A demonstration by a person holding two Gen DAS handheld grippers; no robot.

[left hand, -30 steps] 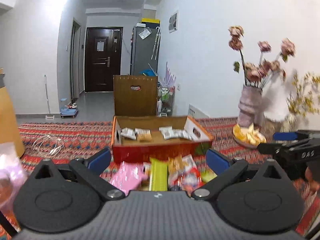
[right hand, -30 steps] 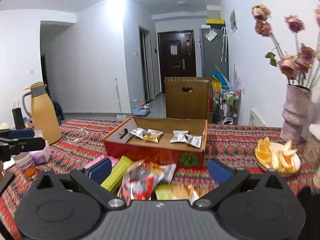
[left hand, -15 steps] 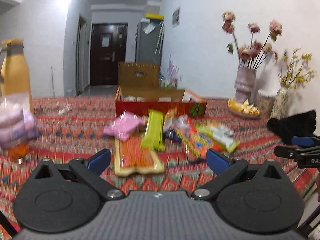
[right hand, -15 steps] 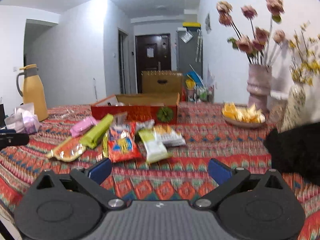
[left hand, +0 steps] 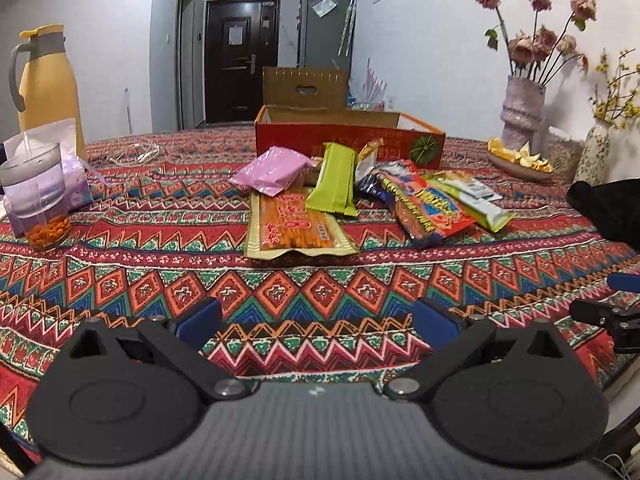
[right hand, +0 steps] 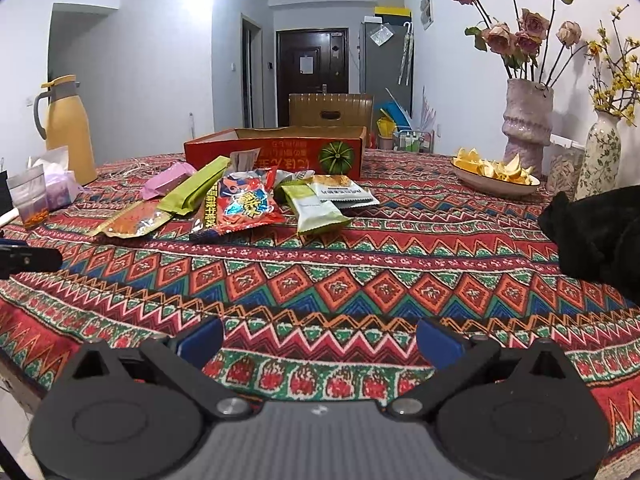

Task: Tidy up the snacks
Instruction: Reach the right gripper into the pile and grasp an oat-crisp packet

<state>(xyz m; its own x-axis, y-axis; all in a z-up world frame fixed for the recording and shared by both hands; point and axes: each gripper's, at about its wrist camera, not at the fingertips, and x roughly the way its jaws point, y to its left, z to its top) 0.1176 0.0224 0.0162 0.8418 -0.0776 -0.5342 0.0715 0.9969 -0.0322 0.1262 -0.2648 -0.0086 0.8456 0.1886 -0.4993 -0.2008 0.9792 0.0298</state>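
Note:
A pile of snack packets lies on the patterned tablecloth in front of a red cardboard box (left hand: 348,140) (right hand: 276,152). In it are a pink packet (left hand: 272,170), a green bar (left hand: 334,186), an orange-and-gold packet (left hand: 294,226), and a red packet (right hand: 246,204) beside a pale green packet (right hand: 314,210). My left gripper (left hand: 316,320) is open and empty, low over the table's near edge, well short of the pile. My right gripper (right hand: 318,340) is open and empty, also near the front edge.
A yellow thermos (left hand: 46,80) and a cup with orange bits (left hand: 38,196) stand at the left. A bowl of orange peels (right hand: 494,176) and flower vases (right hand: 526,122) stand at the right. A black cloth (right hand: 596,236) lies at the right edge.
Both grippers have pulled back from over the pile and dropped low toward the table's near edge. The snacks and box now sit farther away. Both stay open and empty.

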